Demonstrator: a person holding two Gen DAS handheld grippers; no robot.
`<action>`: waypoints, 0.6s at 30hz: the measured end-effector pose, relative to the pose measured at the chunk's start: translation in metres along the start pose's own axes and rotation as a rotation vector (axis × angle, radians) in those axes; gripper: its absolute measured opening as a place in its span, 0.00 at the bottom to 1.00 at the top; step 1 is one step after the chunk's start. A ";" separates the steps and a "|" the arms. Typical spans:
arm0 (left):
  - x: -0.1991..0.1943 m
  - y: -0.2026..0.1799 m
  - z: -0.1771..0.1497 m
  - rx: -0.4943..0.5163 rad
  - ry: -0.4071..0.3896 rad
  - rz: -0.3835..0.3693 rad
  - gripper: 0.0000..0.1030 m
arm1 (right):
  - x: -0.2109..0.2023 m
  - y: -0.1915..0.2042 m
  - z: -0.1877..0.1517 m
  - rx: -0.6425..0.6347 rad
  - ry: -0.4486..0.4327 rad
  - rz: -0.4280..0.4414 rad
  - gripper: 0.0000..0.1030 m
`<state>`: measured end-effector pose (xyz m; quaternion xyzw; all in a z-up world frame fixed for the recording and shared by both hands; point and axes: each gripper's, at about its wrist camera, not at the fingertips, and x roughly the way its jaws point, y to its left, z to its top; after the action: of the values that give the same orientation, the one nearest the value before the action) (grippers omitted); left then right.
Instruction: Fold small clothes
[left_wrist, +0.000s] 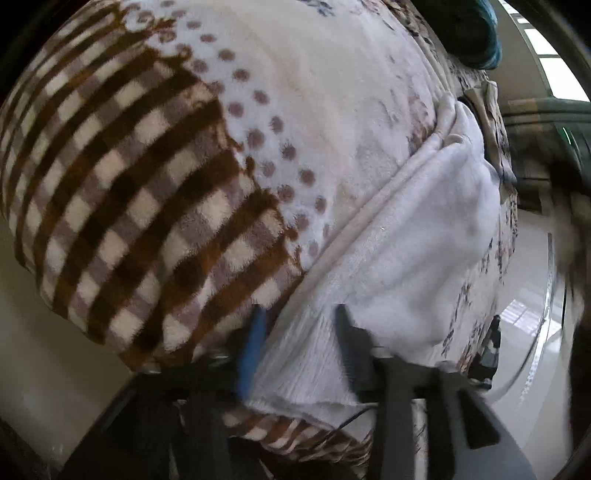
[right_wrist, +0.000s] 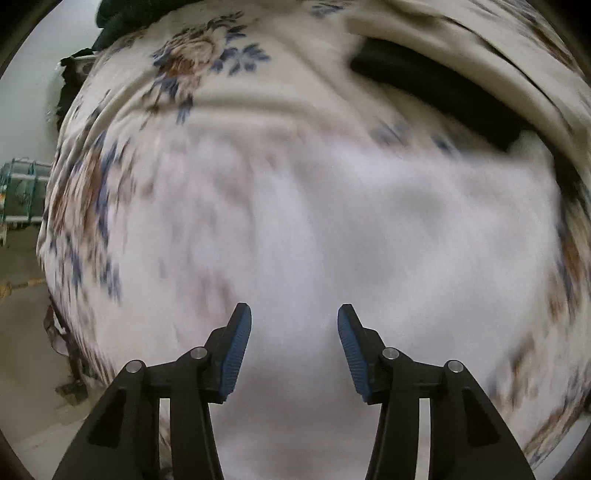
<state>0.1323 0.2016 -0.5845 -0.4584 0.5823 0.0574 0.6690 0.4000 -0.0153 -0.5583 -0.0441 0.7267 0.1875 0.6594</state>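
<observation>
On the bed, your white garment (left_wrist: 417, 236) lies over a plaid-and-floral blanket (left_wrist: 140, 177). Your left gripper (left_wrist: 299, 332) straddles its near edge w/ cloth between the jaws, pads not visibly pressing. Your right gripper (right_wrist: 294, 325) hangs released above the garment's blurred middle, nothing held. Dark item (right_wrist: 436, 92) far right.

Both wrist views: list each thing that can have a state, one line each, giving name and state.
White garment: lying on the blanket, one edge doubled over, a corner between the left fingers.
Fleece blanket: spread out under the garment.
Left gripper: open, astride the garment's corner.
Right gripper: open, nothing gripped, above the garment.
</observation>
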 end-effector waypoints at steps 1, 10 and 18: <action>0.000 -0.002 -0.001 0.013 0.007 -0.001 0.42 | -0.001 -0.022 -0.044 0.046 0.030 0.011 0.50; 0.023 -0.031 -0.007 0.145 0.044 0.151 0.42 | 0.099 -0.114 -0.290 0.495 0.266 0.344 0.44; 0.023 -0.058 -0.014 0.214 0.010 0.243 0.03 | 0.085 -0.111 -0.351 0.520 0.103 0.282 0.05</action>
<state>0.1652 0.1486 -0.5706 -0.3111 0.6394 0.0734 0.6993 0.0936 -0.2186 -0.6441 0.2181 0.7819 0.0822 0.5782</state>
